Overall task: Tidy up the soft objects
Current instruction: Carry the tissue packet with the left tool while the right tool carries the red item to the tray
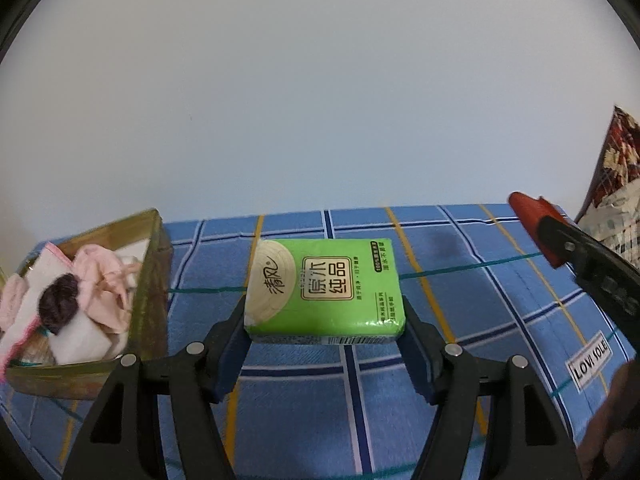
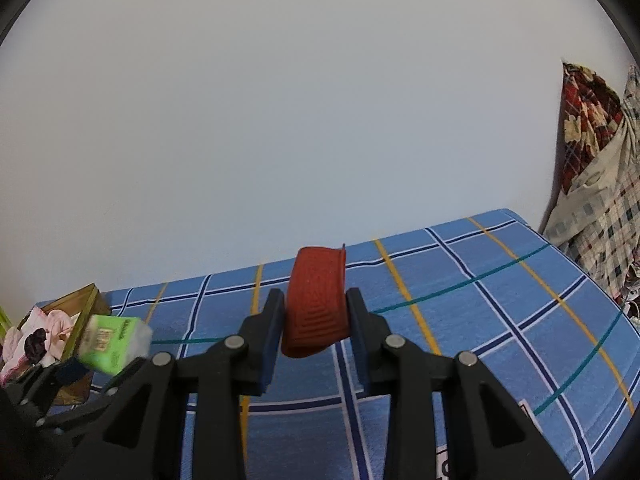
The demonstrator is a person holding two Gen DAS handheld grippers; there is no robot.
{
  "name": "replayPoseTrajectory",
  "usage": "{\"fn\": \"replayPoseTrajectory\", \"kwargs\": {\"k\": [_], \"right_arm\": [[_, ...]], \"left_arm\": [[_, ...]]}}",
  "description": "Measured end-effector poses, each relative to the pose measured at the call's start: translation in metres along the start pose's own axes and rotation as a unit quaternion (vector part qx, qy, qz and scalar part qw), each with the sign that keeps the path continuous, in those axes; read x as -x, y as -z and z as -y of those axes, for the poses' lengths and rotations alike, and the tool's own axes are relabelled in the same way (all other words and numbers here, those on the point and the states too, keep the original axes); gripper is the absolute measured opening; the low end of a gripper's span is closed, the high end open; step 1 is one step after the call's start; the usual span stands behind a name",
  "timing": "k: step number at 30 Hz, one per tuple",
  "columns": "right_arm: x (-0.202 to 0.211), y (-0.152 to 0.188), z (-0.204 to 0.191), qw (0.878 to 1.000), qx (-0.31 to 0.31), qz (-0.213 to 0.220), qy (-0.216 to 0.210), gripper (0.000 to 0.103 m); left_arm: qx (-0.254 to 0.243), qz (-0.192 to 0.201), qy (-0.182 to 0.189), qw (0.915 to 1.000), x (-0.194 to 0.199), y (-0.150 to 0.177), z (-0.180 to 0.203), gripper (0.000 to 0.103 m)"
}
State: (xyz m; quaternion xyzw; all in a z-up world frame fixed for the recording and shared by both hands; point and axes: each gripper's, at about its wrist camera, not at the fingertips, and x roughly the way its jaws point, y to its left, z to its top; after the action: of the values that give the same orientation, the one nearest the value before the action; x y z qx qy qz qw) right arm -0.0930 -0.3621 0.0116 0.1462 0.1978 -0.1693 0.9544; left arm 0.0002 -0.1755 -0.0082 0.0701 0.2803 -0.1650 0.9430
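Note:
My left gripper (image 1: 325, 322) is shut on a green tissue pack (image 1: 324, 288), held by its two short sides above the blue checked cloth (image 1: 480, 292). In the right wrist view the same tissue pack (image 2: 110, 344) shows at the far left, blurred, close to the tin. My right gripper (image 2: 316, 326) is shut on a folded red ribbed mat (image 2: 316, 304), which stands upright between the pads; its red tip (image 1: 536, 226) pokes in at the right of the left wrist view. A gold tin box (image 1: 154, 264) at the left holds pink and white cloths and a dark ball of yarn (image 1: 60, 304).
The cloth-covered surface ends at a plain pale wall behind. A pile of patterned fabrics (image 2: 592, 184) lies off the right end. A white label (image 1: 590, 358) is sewn on the cloth at the right. The gold tin (image 2: 86, 308) stands at the left end.

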Motion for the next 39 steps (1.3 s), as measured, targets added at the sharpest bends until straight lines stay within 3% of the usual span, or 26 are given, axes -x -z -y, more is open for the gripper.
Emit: {"fn": "replayPoseTrajectory", "kwargs": {"k": [5,10,19,39], "right_arm": [[0.006,0.008,-0.007,1.000,0.006,0.009,0.012,0.032],[0.019,0.013,-0.019,0.999,0.024,0.030,0.030,0.032],[0.035,0.021,-0.019,0.997,0.025,0.044,0.054,0.032],[0.083,0.044,-0.053,0.993,0.069,0.084,0.048,0.032]], "left_arm": [[-0.020,0.037,-0.013,0.9990,0.022,0.007,0.001,0.069],[-0.034,0.050,-0.027,0.9978,0.034,0.013,0.001,0.070],[-0.024,0.055,-0.026,0.9979,0.047,0.016,-0.007,0.070],[-0.012,0.064,-0.021,0.9977,0.083,0.022,-0.024,0.069]]}}
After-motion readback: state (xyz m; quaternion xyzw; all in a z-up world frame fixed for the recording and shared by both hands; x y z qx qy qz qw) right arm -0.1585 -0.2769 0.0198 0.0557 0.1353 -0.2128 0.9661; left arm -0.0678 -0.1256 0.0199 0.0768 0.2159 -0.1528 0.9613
